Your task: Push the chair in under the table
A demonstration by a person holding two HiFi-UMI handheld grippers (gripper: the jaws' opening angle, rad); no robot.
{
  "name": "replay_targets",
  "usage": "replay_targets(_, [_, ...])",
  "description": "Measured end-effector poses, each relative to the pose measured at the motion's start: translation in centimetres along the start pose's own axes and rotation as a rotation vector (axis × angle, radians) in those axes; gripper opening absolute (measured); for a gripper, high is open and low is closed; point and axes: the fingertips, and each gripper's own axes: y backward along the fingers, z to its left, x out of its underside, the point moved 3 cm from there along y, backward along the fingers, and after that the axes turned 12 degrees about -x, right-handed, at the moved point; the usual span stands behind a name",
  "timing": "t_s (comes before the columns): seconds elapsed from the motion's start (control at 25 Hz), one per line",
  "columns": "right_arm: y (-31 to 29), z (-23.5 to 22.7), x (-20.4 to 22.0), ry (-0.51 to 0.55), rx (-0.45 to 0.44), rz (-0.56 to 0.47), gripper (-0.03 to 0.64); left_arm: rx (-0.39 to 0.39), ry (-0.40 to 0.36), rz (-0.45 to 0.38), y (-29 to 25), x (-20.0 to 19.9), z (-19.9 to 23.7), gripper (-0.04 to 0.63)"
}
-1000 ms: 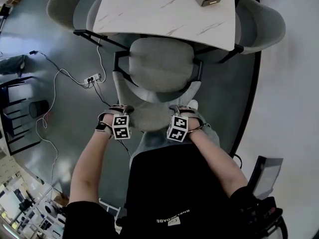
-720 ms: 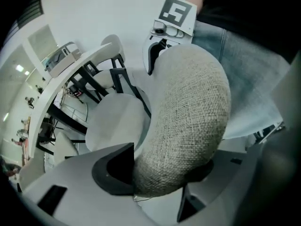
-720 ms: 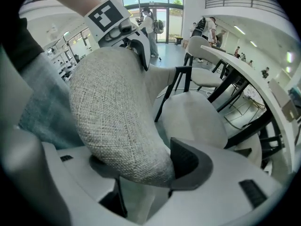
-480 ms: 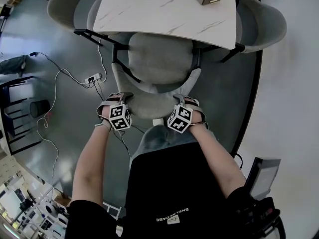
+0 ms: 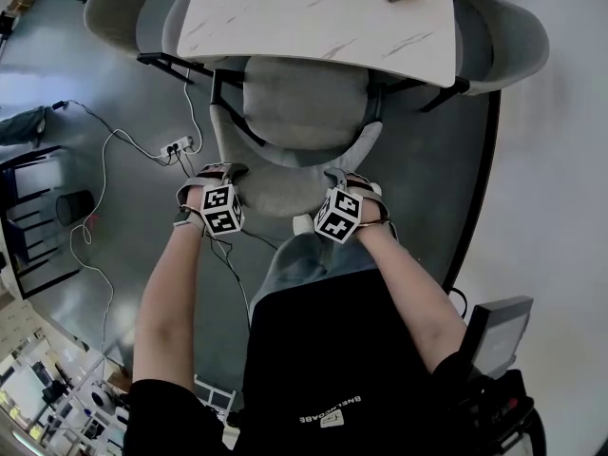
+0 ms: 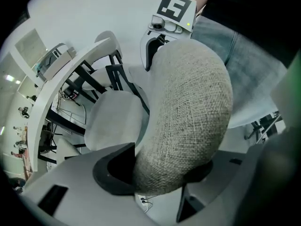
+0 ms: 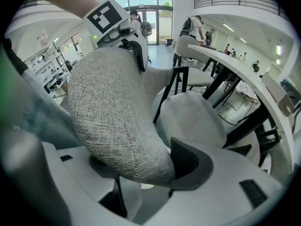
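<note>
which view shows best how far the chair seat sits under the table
The head view: from above, the seat shows whole, with its far end under the table edge. Both gripper views are mostly filled by the backrest, with the seat only partly seen behind it.

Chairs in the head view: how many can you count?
3: middle chair at the table's near edge; left chair at its left corner; right chair at its right. Others may be hidden.

The chair point(image 5: 302, 126) has slid, seemingly slightly, further under the table point(image 5: 285, 17).
</note>
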Motion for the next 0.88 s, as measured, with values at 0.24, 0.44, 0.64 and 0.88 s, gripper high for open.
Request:
replay_targets(0.24, [-0.3,0.3,0.0,-0.001,-0.021,0.018,0.275,-0.023,0.015,-0.012,-0.1,0.2,-0.3,0.245])
replay_targets(0.44, [-0.7,-0.3,1.1,0.025,-0.048,0.091,0.275,-0.002,0.019,0.033,-0.8,-0.4,-0.6,0.247])
replay_targets(0.64, [0.1,1.2,1.3,0.006,0.014,0.140,0.274,-0.056,0.031,0.061,0.6,-0.5,-1.8,0.271])
replay_targets(0.88, [3.4,2.6,0.2,0.038,0.113,0.132,0.273,-0.160,0.199,0.083,3.6,0.2,-0.7,0.272])
